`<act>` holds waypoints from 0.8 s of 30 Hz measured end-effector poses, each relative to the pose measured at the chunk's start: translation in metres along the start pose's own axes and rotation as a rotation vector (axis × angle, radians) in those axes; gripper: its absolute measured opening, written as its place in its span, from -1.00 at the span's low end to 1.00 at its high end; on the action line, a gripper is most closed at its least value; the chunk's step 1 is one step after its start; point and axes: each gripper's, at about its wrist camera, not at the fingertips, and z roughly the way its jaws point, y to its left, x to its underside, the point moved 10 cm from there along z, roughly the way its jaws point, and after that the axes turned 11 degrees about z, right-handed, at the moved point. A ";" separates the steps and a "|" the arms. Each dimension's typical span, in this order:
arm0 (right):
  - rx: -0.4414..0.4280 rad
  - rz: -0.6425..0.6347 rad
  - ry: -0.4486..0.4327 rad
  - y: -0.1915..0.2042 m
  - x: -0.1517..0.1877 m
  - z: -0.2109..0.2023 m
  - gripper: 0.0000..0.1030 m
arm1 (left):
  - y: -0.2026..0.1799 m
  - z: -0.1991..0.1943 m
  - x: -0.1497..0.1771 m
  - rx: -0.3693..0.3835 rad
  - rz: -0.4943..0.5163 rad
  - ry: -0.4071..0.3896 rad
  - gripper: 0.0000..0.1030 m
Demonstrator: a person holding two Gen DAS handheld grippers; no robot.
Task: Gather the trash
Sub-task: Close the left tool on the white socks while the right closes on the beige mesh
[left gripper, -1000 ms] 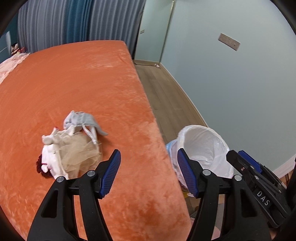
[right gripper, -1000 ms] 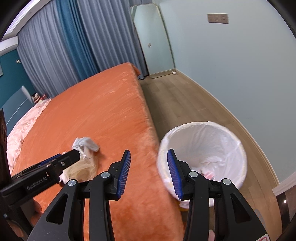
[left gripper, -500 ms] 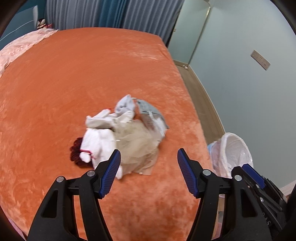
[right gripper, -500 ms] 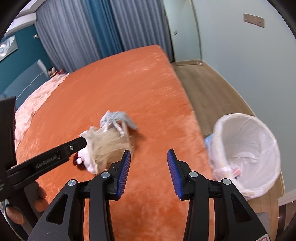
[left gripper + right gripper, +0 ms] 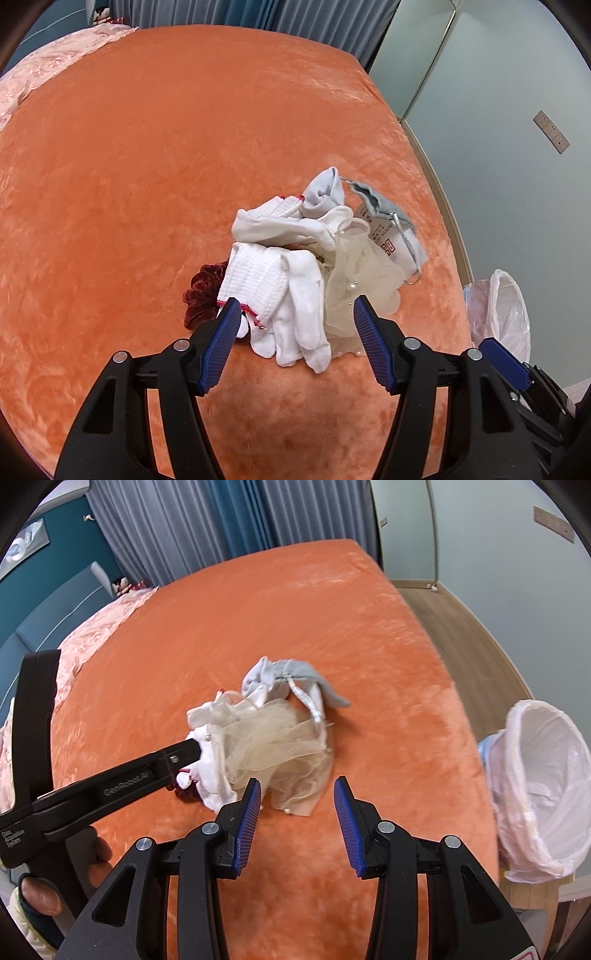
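A big bed point(image 5: 184, 147) with a soft, fuzzy orange blanket fills most of both views. At its far end lies a pale pink cover point(image 5: 99, 627). Behind the bed hang grey and blue curtains point(image 5: 207, 520). The wall point(image 5: 498, 92) beside the bed is light blue-green, and the floor point(image 5: 461, 627) is light wood.

A small pile of trash point(image 5: 310, 266) lies on the blanket. It has white gloves, a grey sock, thin cream net cloth, a paper tag and a dark red scrunchie point(image 5: 203, 295) all bunched up.

The left gripper point(image 5: 293, 339) has its blue fingers point(image 5: 221, 343) spread apart, holding nothing. The white gloves sit just past and between the finger tips. I cannot tell if the tips touch them.

The right gripper point(image 5: 297, 819) also has its fingers point(image 5: 247, 823) apart and empty. The net cloth lies just beyond the left one of these fingers.

A bin with a white bag point(image 5: 543, 782) stands on the floor beside the bed, off to the right of the right gripper's fingers and well apart from the pile.

A hand point(image 5: 48, 890) shows at the bottom left of the right view, holding the left gripper.
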 end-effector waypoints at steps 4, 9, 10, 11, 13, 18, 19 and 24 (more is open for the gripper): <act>0.003 -0.018 0.033 0.010 0.005 0.021 -0.21 | 0.004 0.014 0.000 0.026 0.004 0.024 -0.05; -0.007 -0.027 0.070 0.020 0.009 0.044 -0.21 | 0.003 0.028 0.001 0.079 0.000 0.050 -0.30; -0.010 -0.026 0.077 0.022 0.009 0.048 -0.21 | 0.003 0.030 0.003 0.087 -0.003 0.055 -0.38; -0.012 -0.024 0.082 0.024 0.009 0.053 -0.21 | 0.003 0.032 0.004 0.095 -0.008 0.062 -0.42; -0.010 -0.028 0.093 0.026 0.011 0.061 -0.21 | 0.004 0.037 0.006 0.103 -0.008 0.071 -0.61; -0.008 -0.037 0.120 0.030 0.015 0.081 -0.27 | 0.010 0.043 0.011 0.114 -0.016 0.082 -0.88; -0.013 -0.035 0.125 0.031 0.016 0.084 -0.28 | 0.012 0.043 0.011 0.116 -0.019 0.081 -0.89; -0.035 -0.042 0.157 0.036 0.023 0.096 -0.91 | 0.015 0.038 0.012 0.116 -0.016 0.068 -0.96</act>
